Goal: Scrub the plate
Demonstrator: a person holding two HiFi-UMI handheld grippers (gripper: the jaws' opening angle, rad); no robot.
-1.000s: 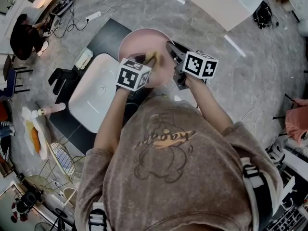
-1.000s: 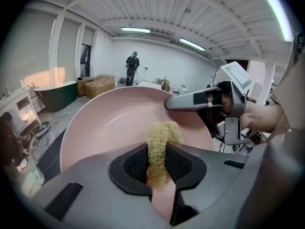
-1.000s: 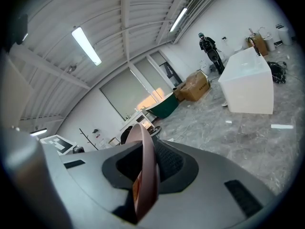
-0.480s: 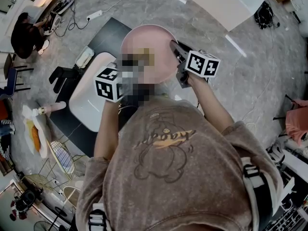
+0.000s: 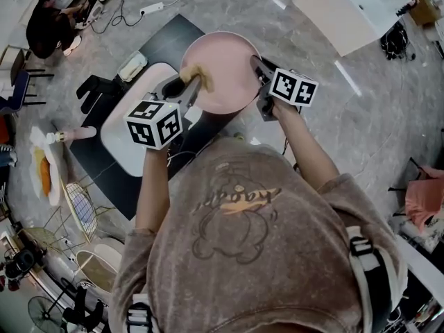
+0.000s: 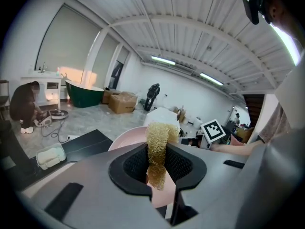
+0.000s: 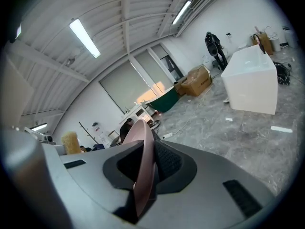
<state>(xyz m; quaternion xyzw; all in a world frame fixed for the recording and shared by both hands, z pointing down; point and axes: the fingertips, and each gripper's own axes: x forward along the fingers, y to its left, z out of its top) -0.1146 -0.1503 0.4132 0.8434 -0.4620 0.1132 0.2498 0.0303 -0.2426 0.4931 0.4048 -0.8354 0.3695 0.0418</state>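
My right gripper (image 5: 258, 66), its jaws just closing and pressed on the pink plate (image 5: 225, 82) at its right rim, blocks that side. My left gripper (image 5: 191, 85), clamped on the yellow scrubber (image 5: 201, 73), stands at the left rim. Between them the plate's face is open. Under my left arm lies a white basin (image 5: 125, 144) on a dark mat (image 5: 156, 44). Beyond the plate, open grey floor (image 5: 291, 40) runs up to a white block (image 5: 347, 9).
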